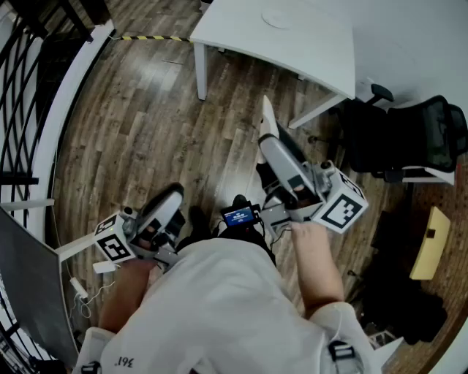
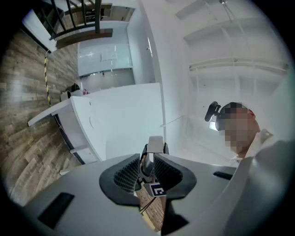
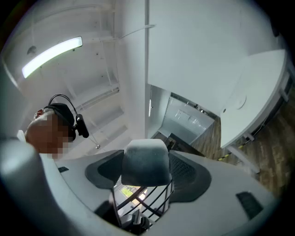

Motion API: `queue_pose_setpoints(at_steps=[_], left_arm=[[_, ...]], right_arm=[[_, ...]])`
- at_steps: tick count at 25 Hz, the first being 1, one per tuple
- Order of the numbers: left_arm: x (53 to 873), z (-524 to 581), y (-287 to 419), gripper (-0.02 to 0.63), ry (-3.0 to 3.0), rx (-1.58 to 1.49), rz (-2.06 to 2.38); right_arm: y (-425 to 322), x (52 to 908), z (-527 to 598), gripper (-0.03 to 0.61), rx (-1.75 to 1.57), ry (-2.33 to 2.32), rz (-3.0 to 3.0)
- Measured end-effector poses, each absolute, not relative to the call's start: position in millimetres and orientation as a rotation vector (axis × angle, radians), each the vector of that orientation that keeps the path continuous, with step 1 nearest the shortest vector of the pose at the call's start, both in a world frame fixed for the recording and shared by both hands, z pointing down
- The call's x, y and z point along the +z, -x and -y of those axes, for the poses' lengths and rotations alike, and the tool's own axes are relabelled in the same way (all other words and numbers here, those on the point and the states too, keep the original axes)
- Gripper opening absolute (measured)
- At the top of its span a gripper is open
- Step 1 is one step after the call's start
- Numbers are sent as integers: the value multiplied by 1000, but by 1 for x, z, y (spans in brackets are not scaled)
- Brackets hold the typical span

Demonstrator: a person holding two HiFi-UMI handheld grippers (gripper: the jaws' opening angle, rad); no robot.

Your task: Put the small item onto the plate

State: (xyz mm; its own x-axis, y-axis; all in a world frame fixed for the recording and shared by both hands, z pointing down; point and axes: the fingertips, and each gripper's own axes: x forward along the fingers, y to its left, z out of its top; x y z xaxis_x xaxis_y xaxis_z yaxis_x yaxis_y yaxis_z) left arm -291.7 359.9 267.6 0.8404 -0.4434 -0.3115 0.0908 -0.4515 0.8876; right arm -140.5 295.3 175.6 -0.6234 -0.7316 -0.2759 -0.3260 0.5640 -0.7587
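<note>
Close against the person's body, the left gripper (image 2: 146,174) and right gripper (image 3: 144,171) ride tilted slightly upward, probably just being carried; left jaws stand narrowly apart on nothing; right jaws stand wide, with a grey rounded piece between them that I cannot identify; the small item shows in no view; what looks like the plate (image 1: 278,17) lies on the white table (image 1: 307,51) ahead; a black office chair (image 1: 424,135) stands right, off the path.

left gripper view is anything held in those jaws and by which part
Nothing. The left gripper has its jaws slightly apart and empty; only the right gripper shows beyond the gap.
</note>
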Motion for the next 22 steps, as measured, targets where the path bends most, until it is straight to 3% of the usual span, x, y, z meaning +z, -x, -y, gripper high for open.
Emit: queue_pose_setpoints(at_steps=[14,22], left_arm=[[261,-396,184,94,-1995,-514,70],[255,-412,155,94,-2014,-475,53]], right_arm=[[11,170,-373,310,-704,1128,-2122],[-18,177,-391,310,-711,1167,-2099]])
